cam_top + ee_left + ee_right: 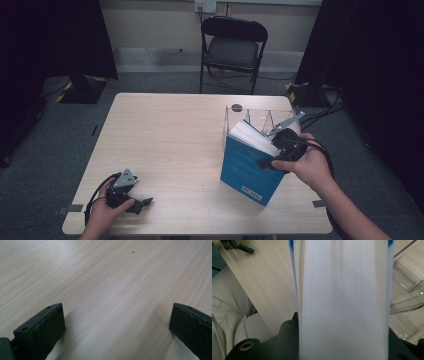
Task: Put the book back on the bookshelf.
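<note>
A thick blue-covered book (248,167) with white page edges hangs tilted over the right half of the table, its lower corner close to the tabletop. My right gripper (274,162) is shut on it, one jaw on each cover. In the right gripper view the book's white page block (342,297) runs up between the jaws. Low over the front left of the table is my left gripper (145,202), and its jaws stand wide apart. Bare wood lies between them in the left gripper view, around my left gripper (117,332).
A clear plastic divided rack (260,117) stands on the table just behind the book. A black folding chair (232,47) is beyond the far edge. Black curtains hang at both sides, and cables run across the floor at the right.
</note>
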{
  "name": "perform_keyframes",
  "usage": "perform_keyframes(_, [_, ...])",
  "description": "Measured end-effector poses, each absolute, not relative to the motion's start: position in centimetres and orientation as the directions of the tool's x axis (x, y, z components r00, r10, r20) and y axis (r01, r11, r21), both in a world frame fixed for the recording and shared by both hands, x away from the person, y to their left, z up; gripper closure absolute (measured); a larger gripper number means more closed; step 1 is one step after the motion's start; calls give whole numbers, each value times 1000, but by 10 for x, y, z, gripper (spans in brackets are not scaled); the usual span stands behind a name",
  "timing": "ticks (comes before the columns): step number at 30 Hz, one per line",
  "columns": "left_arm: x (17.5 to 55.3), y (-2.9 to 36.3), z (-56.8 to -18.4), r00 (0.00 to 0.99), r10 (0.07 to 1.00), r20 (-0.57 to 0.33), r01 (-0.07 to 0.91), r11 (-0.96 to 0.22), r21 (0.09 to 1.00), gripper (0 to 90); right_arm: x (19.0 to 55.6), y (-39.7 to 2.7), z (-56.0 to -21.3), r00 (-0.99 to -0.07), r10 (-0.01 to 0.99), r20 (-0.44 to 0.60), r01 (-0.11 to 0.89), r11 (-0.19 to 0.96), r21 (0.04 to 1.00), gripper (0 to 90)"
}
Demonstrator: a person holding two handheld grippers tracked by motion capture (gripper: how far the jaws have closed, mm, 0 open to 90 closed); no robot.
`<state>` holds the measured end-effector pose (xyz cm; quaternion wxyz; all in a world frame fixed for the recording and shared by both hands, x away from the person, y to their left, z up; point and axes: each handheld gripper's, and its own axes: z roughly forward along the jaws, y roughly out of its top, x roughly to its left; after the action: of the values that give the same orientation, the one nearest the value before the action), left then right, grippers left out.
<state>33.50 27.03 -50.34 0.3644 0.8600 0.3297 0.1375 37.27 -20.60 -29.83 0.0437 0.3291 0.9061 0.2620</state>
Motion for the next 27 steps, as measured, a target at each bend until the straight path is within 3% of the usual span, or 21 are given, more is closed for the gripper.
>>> perform_keyframes(8, [335, 270, -503, 745, 667, -3, 466, -518, 717, 0, 372, -203, -297, -784, 616, 79, 572, 666, 478, 608])
perform_keyframes(19, [335, 270, -503, 746, 666, -2, 466, -519, 716, 0, 380, -187, -290, -789, 613, 40, 588, 734, 340, 598])
perform_keyframes(26, [335, 270, -503, 746, 666, -2, 466, -520, 716, 0, 387, -182, -294, -796, 603, 55, 588, 748, 309, 582])
perform_keyframes(27, [335, 270, -503, 745, 667, -3, 466, -517, 717, 0, 389, -178, -298, -801, 596, 46, 585, 765, 269, 576])
